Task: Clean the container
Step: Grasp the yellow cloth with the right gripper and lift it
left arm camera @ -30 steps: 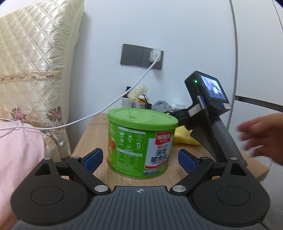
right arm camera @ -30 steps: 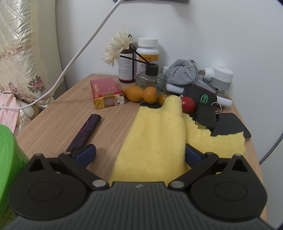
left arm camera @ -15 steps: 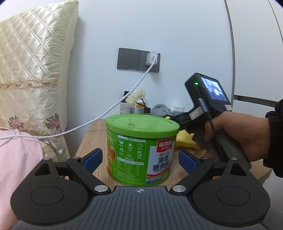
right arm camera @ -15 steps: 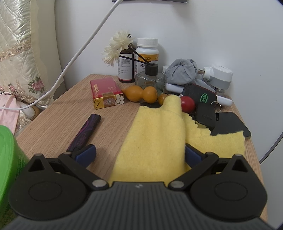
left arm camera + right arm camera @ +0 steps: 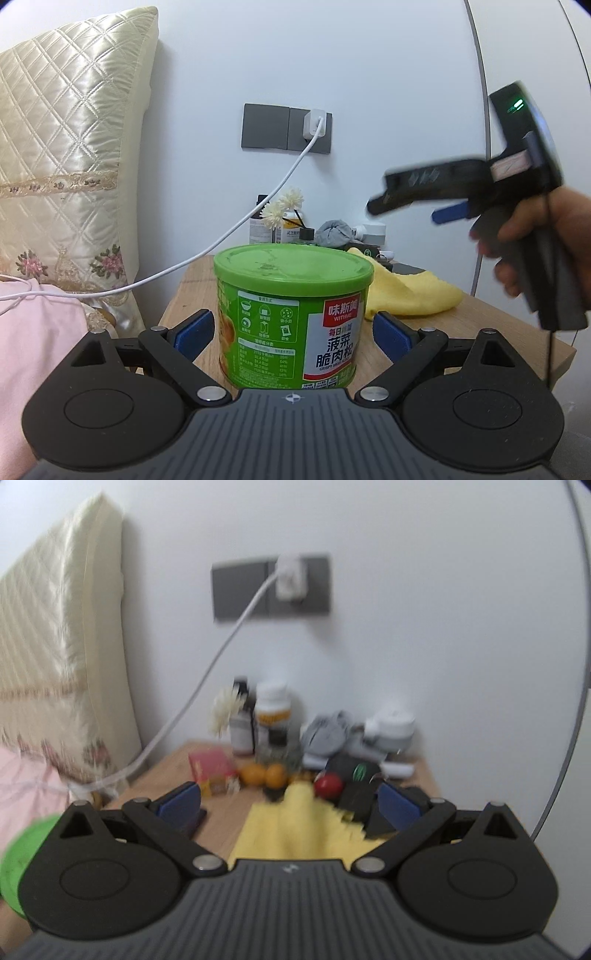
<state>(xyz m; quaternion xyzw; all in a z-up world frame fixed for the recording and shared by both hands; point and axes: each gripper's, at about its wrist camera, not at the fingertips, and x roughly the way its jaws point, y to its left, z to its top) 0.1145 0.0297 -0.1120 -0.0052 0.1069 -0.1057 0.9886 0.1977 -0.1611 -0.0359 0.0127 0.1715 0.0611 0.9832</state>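
A green can with a green lid (image 5: 295,310) stands upright on the wooden bedside table (image 5: 509,325). My left gripper (image 5: 293,328) is open, its blue pads on either side of the can, close to it but apart. A yellow cloth (image 5: 410,291) lies on the table behind the can to the right; it also shows in the right wrist view (image 5: 295,830). My right gripper (image 5: 290,803) is open and empty, raised above the cloth; it appears blurred in the left wrist view (image 5: 402,206), held by a hand. The can's lid (image 5: 18,853) shows at the lower left.
The back of the table is crowded: a red box (image 5: 212,770), bottles (image 5: 273,712), dried flowers (image 5: 225,712), small orange fruits (image 5: 264,775), a red ball (image 5: 328,784), keys and a grey cloth (image 5: 328,734). A white charger cable (image 5: 229,232) hangs from the wall socket. A quilted pillow (image 5: 66,155) stands left.
A hand took hold of the right gripper and lifted it off the table, above the yellow cloth. The left gripper rose slightly and stays around the can.
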